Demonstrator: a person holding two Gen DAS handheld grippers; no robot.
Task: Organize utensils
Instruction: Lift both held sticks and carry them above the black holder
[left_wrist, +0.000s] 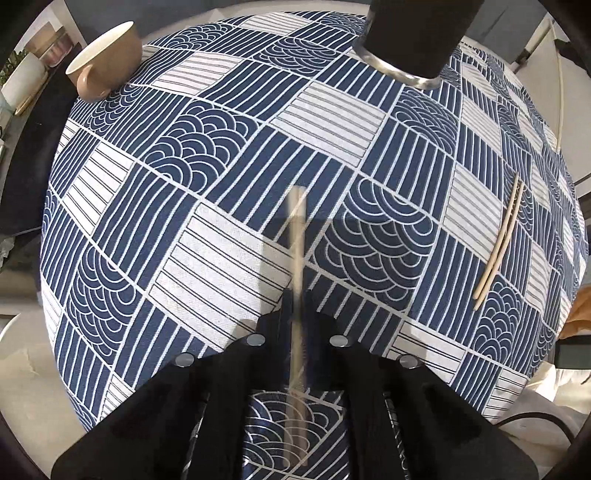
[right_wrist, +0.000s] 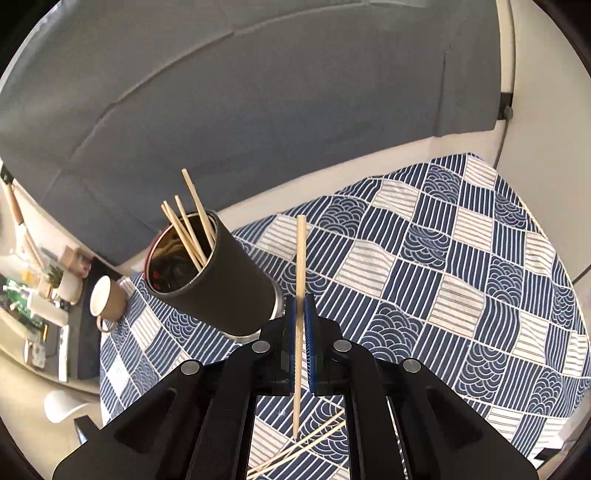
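Note:
My left gripper (left_wrist: 297, 295) is shut on a wooden chopstick (left_wrist: 296, 236), blurred by motion, held above the blue patterned tablecloth (left_wrist: 207, 221). My right gripper (right_wrist: 300, 306) is shut on another chopstick (right_wrist: 300, 266) that points up and forward. The black cylindrical holder (right_wrist: 218, 273) stands to the left of the right gripper with several chopsticks (right_wrist: 192, 225) in it; its base also shows at the top of the left wrist view (left_wrist: 413, 40). Two loose chopsticks (left_wrist: 498, 243) lie on the cloth at the right; two lie under the right gripper (right_wrist: 306, 446).
A tan mug (left_wrist: 107, 62) sits at the cloth's far left corner, also in the right wrist view (right_wrist: 105, 301). A grey wall panel (right_wrist: 258, 92) rises behind the table. Shelves with plants and clutter (right_wrist: 40, 295) stand at the left.

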